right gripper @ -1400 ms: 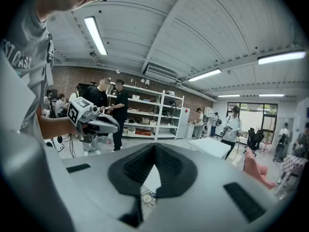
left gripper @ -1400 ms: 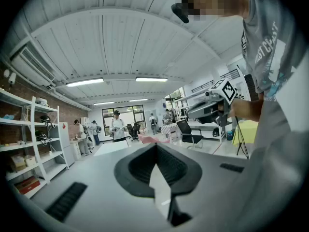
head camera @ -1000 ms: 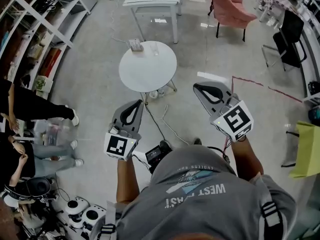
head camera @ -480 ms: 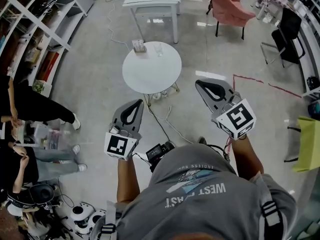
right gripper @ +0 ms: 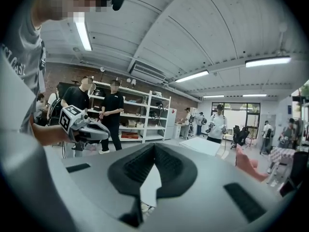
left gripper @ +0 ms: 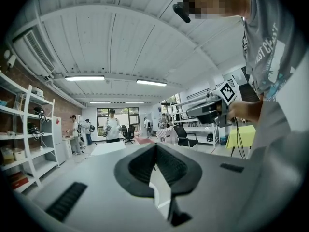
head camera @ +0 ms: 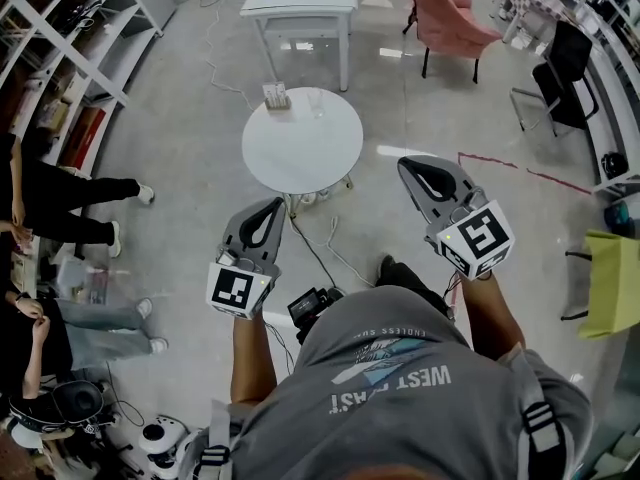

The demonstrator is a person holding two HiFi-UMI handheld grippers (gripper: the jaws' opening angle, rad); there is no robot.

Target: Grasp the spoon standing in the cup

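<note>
Both my grippers are shut, nothing in either. L gripper (left gripper: 154,146): matte grey shell and ribbed black rubber pads that touch at the tip, w/ a teardrop-shaped hollow behind. R gripper (right gripper: 153,146): same build, pads pressed together at the tip. Each has a white cube w/ black square markers at the back.

Cup (head camera: 316,101): small, clear glass, upright on the far side of the round table (head camera: 300,158), which has a smooth white top. A small boxy holder (head camera: 274,95) sits near it on the same side. The spoon is too small to make out from up here. The cup is well ahead of both grippers, roughly btwn them, apart from either.

Only the head view shows the round table and cup, plus the glossy grey floor (head camera: 180,168). L gripper view adds a ribbed white ceiling (left gripper: 120,33) w/ strip lights, and shows the R gripper side-on. R gripper view adds a brick wall (right gripper: 72,76), white shelving (right gripper: 140,115), two people in black (right gripper: 113,105) and a pink armchair (right gripper: 246,166).
</note>
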